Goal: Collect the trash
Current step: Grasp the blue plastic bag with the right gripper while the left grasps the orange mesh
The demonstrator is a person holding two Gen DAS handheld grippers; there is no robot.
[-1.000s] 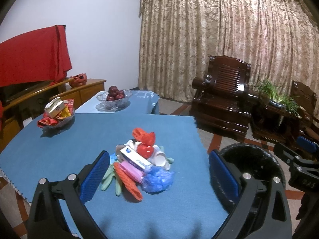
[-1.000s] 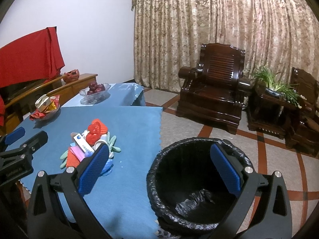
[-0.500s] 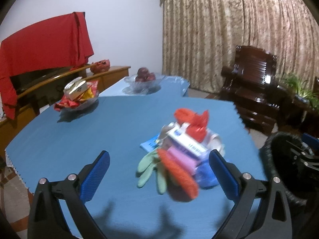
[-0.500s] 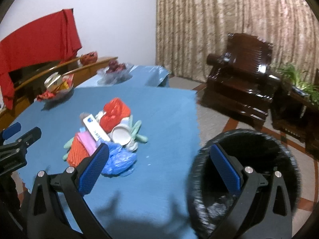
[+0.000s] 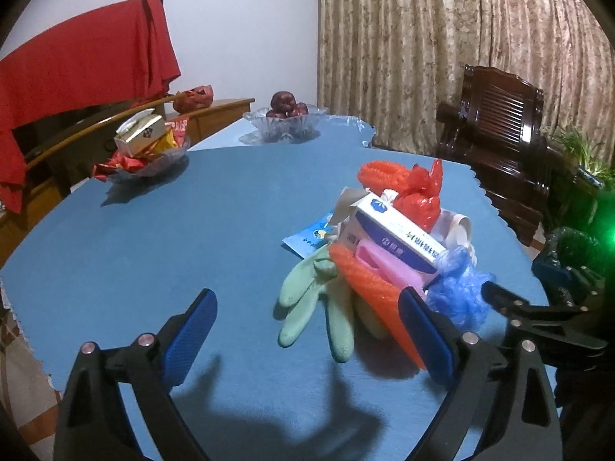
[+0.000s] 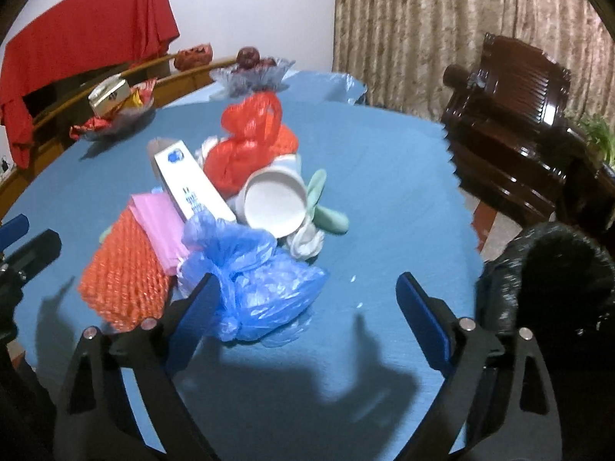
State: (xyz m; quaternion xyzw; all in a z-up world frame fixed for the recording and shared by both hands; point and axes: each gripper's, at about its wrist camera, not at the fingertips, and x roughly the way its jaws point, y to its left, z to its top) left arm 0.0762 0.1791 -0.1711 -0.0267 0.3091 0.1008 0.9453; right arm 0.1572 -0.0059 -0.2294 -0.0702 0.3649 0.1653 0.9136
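Your right wrist view smears the black-lined trash bin [image 6: 546, 280] at the table's right edge; its rim and inside cannot be read. In your left wrist view only a dark sliver of the bin [image 5: 569, 242] shows behind the right gripper, beside a green flare. The print on the white-and-blue carton [image 5: 399, 238] is too small to read. The blue leaflet [image 5: 311, 236] lies mostly buried under the pile. The pink packet [image 6: 161, 223] is half covered by carton and orange foam net [image 6: 123, 280]. The picture's edge cuts the potted plant [image 6: 599, 138].
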